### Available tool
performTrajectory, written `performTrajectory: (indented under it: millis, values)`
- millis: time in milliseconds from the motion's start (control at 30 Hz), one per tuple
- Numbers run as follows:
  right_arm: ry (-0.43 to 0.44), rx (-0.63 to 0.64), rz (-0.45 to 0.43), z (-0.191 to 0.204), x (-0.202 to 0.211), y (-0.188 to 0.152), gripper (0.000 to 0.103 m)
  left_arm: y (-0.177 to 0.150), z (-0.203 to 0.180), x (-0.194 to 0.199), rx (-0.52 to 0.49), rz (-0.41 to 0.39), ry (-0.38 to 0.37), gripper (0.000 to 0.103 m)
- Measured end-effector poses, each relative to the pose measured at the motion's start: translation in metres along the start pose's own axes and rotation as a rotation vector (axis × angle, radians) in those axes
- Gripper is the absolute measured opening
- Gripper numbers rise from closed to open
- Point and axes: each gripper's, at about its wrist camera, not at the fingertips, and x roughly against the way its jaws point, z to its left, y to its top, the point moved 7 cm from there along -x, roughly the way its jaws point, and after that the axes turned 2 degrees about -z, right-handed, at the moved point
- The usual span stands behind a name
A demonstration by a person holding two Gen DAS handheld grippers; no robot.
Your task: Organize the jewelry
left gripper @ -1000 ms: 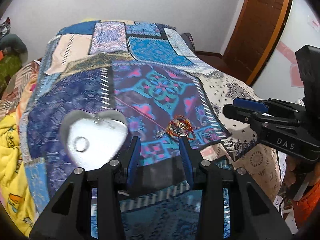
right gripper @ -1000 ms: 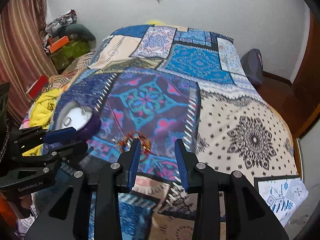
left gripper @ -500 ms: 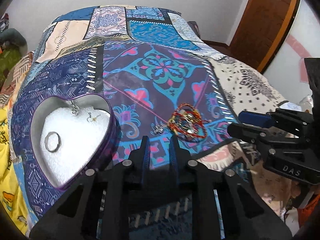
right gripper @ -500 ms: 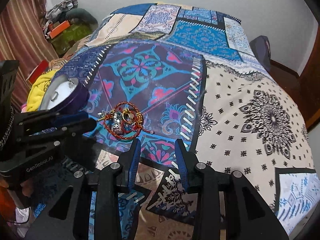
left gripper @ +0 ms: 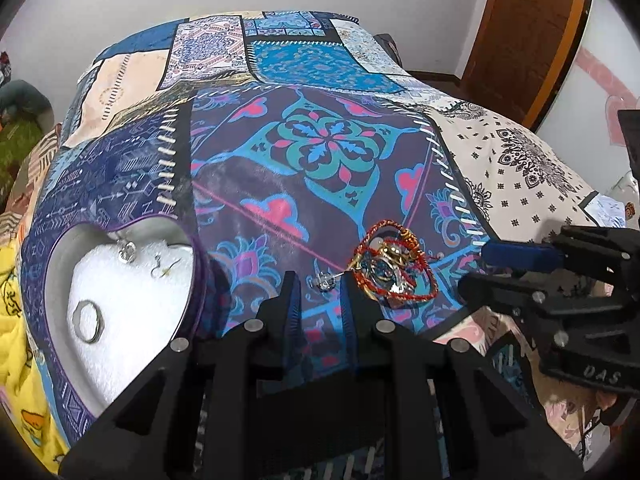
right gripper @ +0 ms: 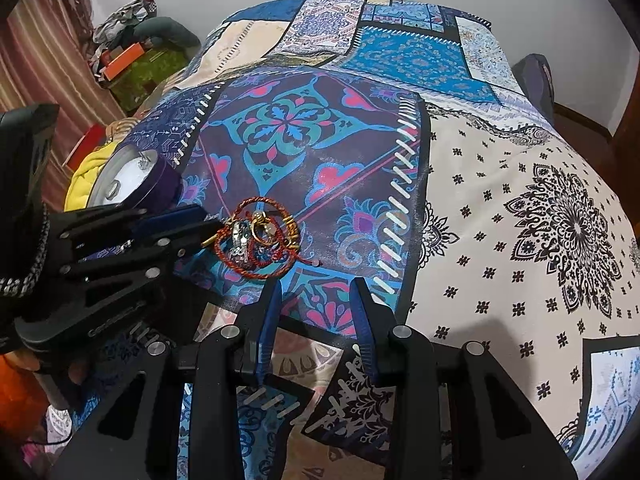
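Note:
A tangle of red thread bracelets and gold and silver jewelry (left gripper: pixel 394 268) (right gripper: pixel 260 240) lies on the patchwork bedspread (left gripper: pixel 328 148). To its left stands a purple heart-shaped tin (left gripper: pixel 198 292) (right gripper: pixel 160 176) lined with white foam, holding a ring (left gripper: pixel 89 320) and small earrings (left gripper: pixel 128 250). My left gripper (left gripper: pixel 319 284) (right gripper: pixel 212 226) hovers low at the pile's left edge. Its jaws are narrow but open, and a small silver piece (left gripper: pixel 324 282) lies on the cloth between the tips. My right gripper (right gripper: pixel 316 286) (left gripper: pixel 476 270) is open and empty, just short of the pile's near right side.
The bed's edge runs close below both grippers. A yellow blanket (left gripper: pixel 12 320) (right gripper: pixel 86 176) lies beyond the tin on the left. Clothes and boxes (right gripper: pixel 132 40) are heaped by the curtain. A wooden door (left gripper: pixel 528 32) stands at the far right.
Both grippers have sunk toward the bed and closer to the jewelry pile. The left jaws have narrowed, and the small silver piece now lies between their tips.

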Motion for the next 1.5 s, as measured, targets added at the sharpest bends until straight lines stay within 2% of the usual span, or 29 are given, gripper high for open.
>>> performTrajectory:
  millis: [200, 267, 300, 467, 800, 1067, 1267, 1500]
  values:
    - [0.020, -0.002, 0.007, 0.003, 0.000, -0.001, 0.032, 0.003, -0.005, -0.003, -0.034, -0.012, -0.005, 0.020]
    - [0.027, -0.004, 0.008, 0.005, 0.000, -0.002, 0.032, 0.003, -0.008, -0.003, -0.044, -0.012, -0.022, 0.017]
    - [0.028, -0.005, 0.008, 0.005, 0.000, -0.001, 0.032, 0.003, -0.010, -0.004, -0.053, -0.009, -0.035, 0.008]
    - [0.031, -0.017, 0.005, 0.005, 0.002, 0.001, 0.032, 0.004, -0.017, -0.003, -0.070, -0.020, -0.044, 0.008]
    - [0.068, -0.023, -0.008, 0.017, 0.003, 0.006, 0.032, 0.006, -0.002, 0.035, 0.004, -0.100, -0.063, 0.008]
    - [0.084, -0.012, 0.018, 0.031, -0.006, 0.003, 0.032, 0.009, 0.014, 0.062, 0.053, -0.145, -0.074, 0.008]
    - [0.111, -0.028, 0.009, 0.036, -0.001, 0.007, 0.032, 0.004, 0.021, 0.077, 0.074, -0.158, -0.090, 0.008]
    - [0.123, 0.013, 0.018, 0.054, -0.001, 0.005, 0.032, -0.021, 0.034, 0.088, 0.099, -0.130, -0.081, 0.008]
